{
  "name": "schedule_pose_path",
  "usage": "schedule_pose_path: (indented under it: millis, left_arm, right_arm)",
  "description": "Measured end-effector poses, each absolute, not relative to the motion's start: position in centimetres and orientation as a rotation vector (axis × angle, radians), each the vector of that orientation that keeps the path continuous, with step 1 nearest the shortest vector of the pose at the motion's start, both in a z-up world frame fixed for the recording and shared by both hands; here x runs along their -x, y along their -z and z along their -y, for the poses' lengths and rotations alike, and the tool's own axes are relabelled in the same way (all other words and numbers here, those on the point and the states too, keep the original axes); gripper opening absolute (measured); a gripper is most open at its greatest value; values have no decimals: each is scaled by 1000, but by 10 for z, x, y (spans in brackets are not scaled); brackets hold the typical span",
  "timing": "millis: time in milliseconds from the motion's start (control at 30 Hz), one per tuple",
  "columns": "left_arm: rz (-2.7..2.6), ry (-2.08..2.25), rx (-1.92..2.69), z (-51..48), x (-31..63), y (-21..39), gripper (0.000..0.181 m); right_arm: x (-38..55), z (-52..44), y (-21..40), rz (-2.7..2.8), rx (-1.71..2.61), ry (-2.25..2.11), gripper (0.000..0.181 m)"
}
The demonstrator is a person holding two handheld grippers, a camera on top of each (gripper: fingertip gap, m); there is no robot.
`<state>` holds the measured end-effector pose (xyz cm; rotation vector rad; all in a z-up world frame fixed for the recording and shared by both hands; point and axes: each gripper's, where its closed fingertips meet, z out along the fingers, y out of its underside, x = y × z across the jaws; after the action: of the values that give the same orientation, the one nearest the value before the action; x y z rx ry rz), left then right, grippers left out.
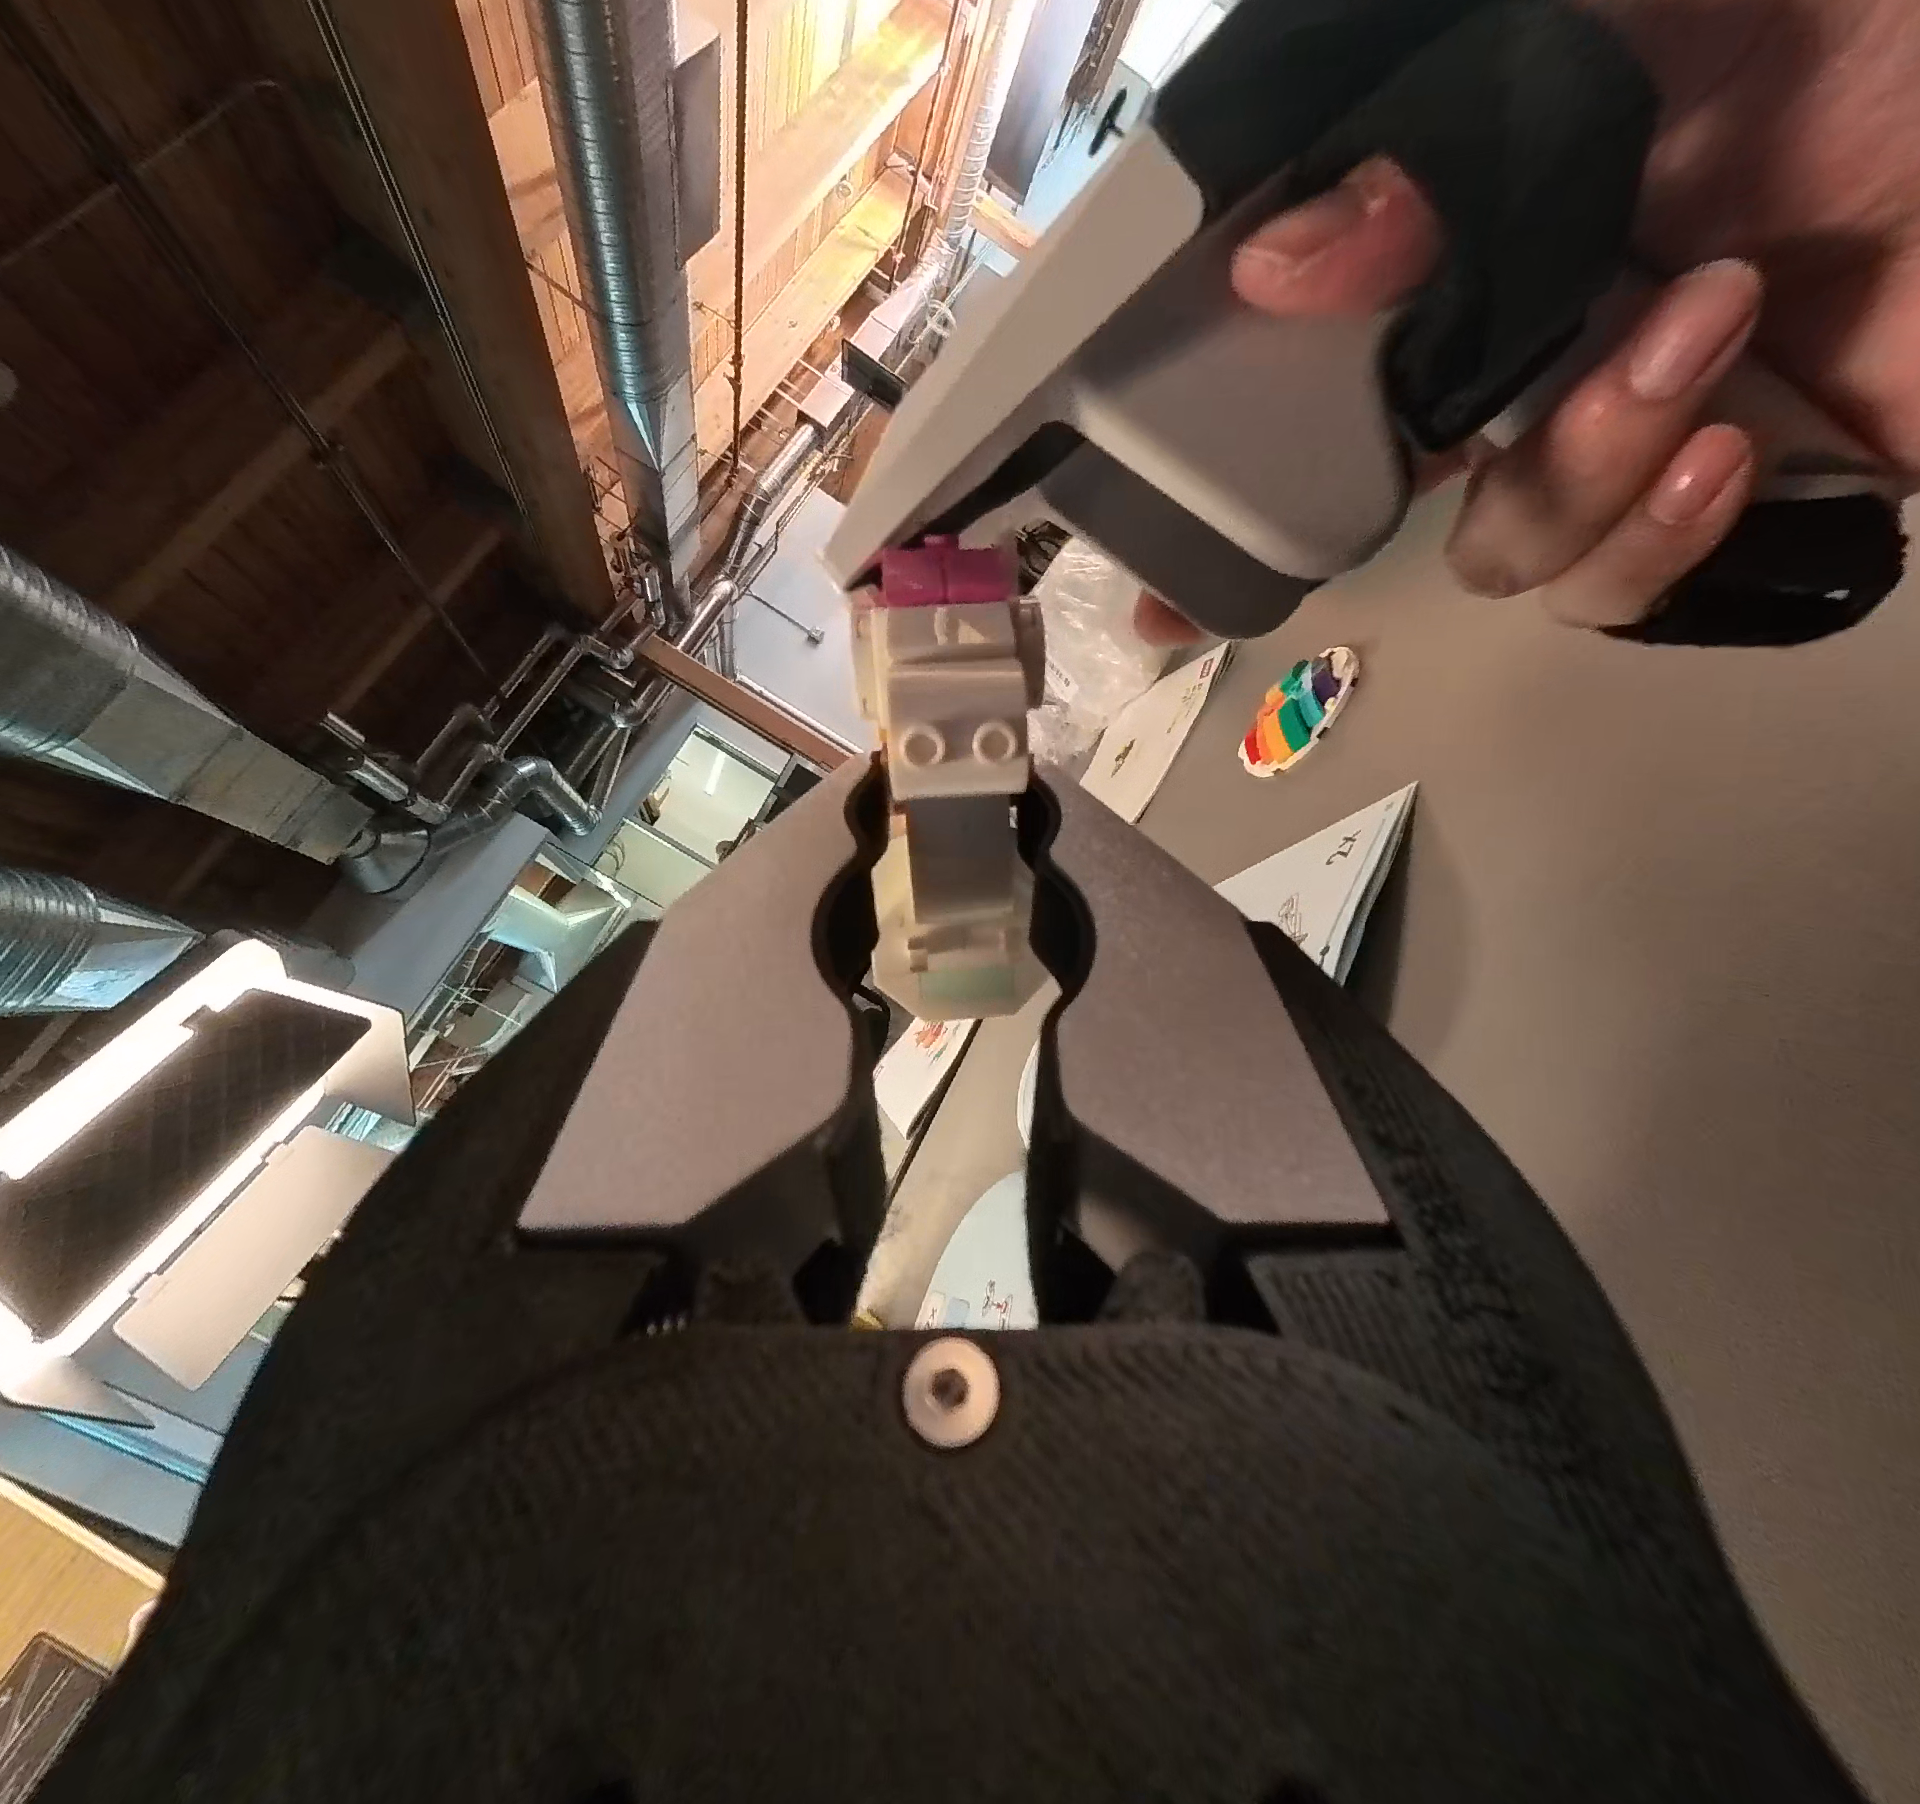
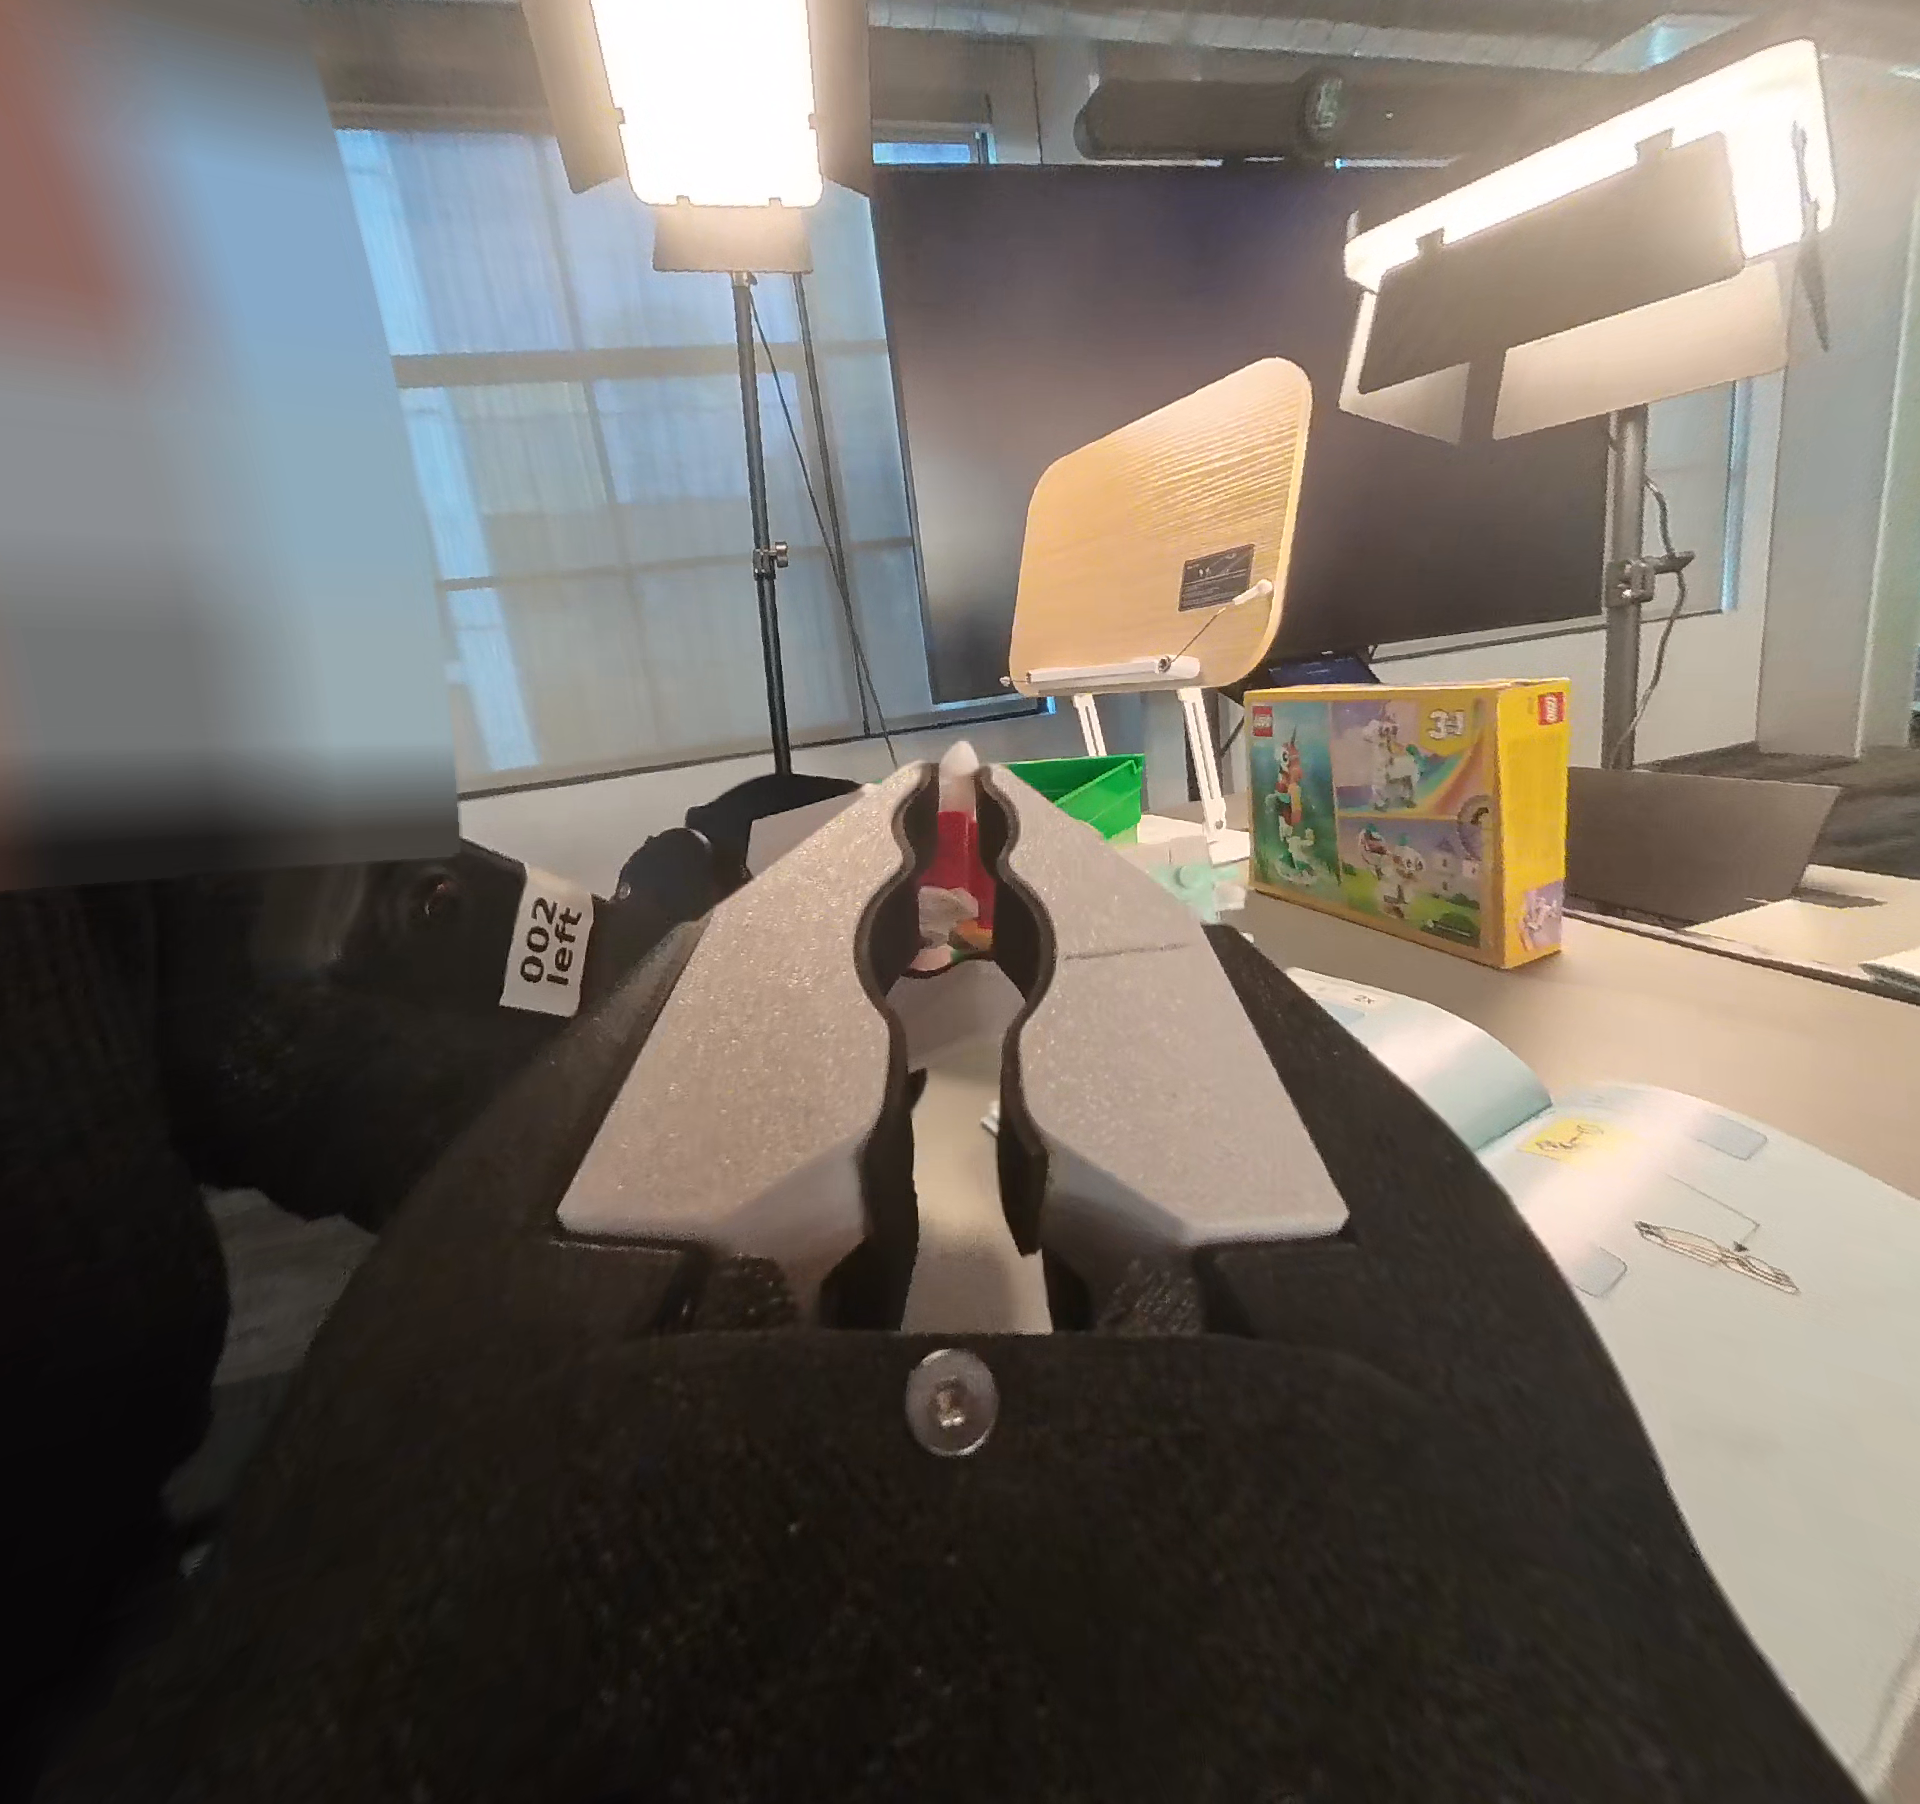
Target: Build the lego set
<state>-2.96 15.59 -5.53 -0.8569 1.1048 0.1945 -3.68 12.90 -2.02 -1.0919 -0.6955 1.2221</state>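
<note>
Background stuff: two lit studio light panels (image 2: 717, 40) on stands stood behind the grey surface (image 2: 1662, 1016), in front of a big dark screen (image 2: 1143, 383). A wooden book stand (image 2: 1158, 539) sat tilted beside a green bin (image 2: 1091, 788), with silver ducting (image 1: 613, 196) running along the wooden ceiling.

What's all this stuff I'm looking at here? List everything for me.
Lego build: one, grey and white with magenta top, clamped in left tongs.
Small piece: one, red and white, between right tongs' fingers.
Lego box: one, yellow, on table at right.
Booklet: one, pale blue, open on table.
Bin: one, green, behind tongs.
Book stand: one, wooden, on table.
Studio lights: two, glowing, behind table.
Rainbow disc: one, multicoloured, on grey table.
Left tongs: black, shut.
Right tongs: grey, shut.
Hand: one, gripping right tongs.
</note>
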Motion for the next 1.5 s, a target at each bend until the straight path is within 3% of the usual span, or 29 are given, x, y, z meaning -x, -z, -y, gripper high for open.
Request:
schedule_pose_path:
  millis: [1500]
  left_arm:
    - [-1174, -405, 731, -150, 27, 57, 24]
  right_arm:
    - [29, -120, 36, 1115, 1418, -895, 5]
